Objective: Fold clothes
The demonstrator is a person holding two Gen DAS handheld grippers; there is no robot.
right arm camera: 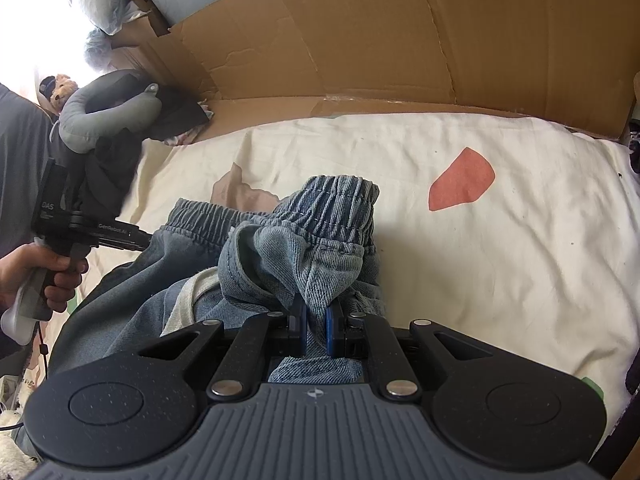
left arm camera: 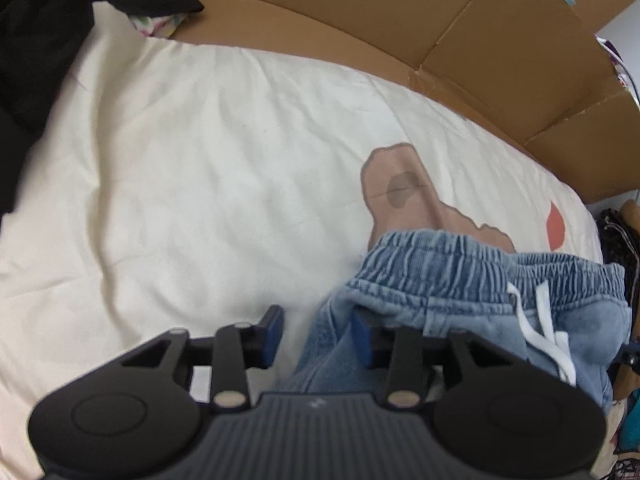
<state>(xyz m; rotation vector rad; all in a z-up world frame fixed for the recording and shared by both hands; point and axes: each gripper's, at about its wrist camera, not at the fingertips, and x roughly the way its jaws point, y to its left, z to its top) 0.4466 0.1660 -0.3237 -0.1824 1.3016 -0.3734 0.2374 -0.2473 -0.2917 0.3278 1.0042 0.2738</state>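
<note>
Blue denim shorts (right arm camera: 304, 248) with an elastic waistband lie bunched on a cream bedsheet (right arm camera: 500, 264), low and centre in the right wrist view. There the right gripper (right arm camera: 316, 326) has its blue pads pressed together on a pinched fold of the denim, which rises in a peak just above the fingertips. Only this view shows the person's hand (right arm camera: 36, 276) at the left edge, wrapped around the handle of the left gripper (right arm camera: 146, 240), whose tip reaches the waistband's left end. It also shows a grey neck pillow (right arm camera: 100, 114) and a small teddy bear (right arm camera: 64, 86) at upper left, and an orange patch (right arm camera: 460, 182) printed on the sheet.

The left wrist view gives what that one cannot: the left gripper (left arm camera: 318, 334) stands with its jaws apart, the left pad over bare sheet and the right pad (left arm camera: 362, 338) against the shorts' edge, with nothing clamped. Here the shorts (left arm camera: 460, 292) sit at lower right, and their white drawstring (left arm camera: 540, 332) hangs in plain sight. A tan print (left arm camera: 404, 192) on the sheet lies just above the waistband. Black clothing (left arm camera: 44, 40) fills the upper left corner.

Flattened cardboard (right arm camera: 360, 40) backs the bed in both views.
</note>
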